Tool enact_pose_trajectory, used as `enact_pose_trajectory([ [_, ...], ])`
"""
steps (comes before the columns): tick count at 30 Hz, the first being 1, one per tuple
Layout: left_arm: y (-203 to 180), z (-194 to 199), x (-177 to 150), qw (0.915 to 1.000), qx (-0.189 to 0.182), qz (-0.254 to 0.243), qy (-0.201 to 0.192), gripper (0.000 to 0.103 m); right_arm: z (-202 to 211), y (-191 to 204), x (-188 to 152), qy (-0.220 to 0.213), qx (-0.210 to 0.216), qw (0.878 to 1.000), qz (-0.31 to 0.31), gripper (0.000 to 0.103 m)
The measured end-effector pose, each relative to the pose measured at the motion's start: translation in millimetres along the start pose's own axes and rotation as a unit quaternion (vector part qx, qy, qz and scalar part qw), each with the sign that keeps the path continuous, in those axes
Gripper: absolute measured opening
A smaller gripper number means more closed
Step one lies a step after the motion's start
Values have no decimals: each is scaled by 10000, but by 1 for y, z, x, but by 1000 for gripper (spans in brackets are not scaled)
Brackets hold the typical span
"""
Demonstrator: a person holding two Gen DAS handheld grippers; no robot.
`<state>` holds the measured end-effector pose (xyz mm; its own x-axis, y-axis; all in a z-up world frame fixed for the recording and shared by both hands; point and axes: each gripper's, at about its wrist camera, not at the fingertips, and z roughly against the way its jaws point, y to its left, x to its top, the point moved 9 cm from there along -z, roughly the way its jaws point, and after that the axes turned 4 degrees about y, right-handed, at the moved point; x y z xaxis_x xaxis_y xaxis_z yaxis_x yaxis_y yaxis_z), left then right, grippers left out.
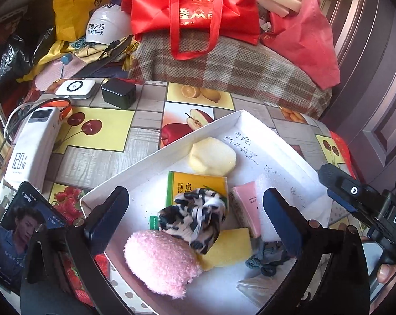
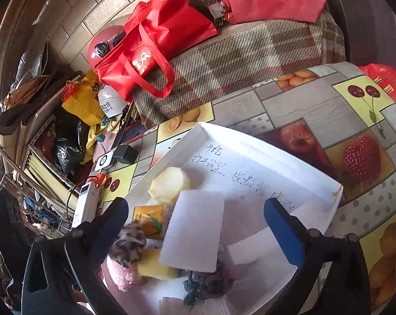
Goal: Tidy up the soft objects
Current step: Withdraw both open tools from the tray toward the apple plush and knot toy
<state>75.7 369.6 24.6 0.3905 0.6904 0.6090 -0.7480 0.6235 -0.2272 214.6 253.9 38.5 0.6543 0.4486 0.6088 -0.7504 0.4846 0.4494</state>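
Crowded white tray (image 1: 240, 115): one careless pinch could drag a neighbour along.

Left gripper (image 1: 195, 220) gapes wide and empty over the spotted cloth (image 1: 195, 215) and pink fluffy piece (image 1: 158, 260) below it; right gripper (image 2: 196, 225) is equally wide, a white foam slab (image 2: 195, 231) between its jaws (contact unclear).

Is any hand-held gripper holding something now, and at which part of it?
Nothing is held. The left hand-held gripper and the right hand-held gripper both stand open above the white tray, pads touching none of the objects.
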Motion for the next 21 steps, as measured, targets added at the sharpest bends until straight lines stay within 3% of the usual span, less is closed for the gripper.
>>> enact_pose_trajectory([
  [12,-1,26,-6,9999,29,8,-140,103,40,2,-6,-176,16,9997,-192,103],
  [21,-7,54,-24,9998,-18,-106,-154,103,93,-4,-14,-449,17,9986,-291,103],
])
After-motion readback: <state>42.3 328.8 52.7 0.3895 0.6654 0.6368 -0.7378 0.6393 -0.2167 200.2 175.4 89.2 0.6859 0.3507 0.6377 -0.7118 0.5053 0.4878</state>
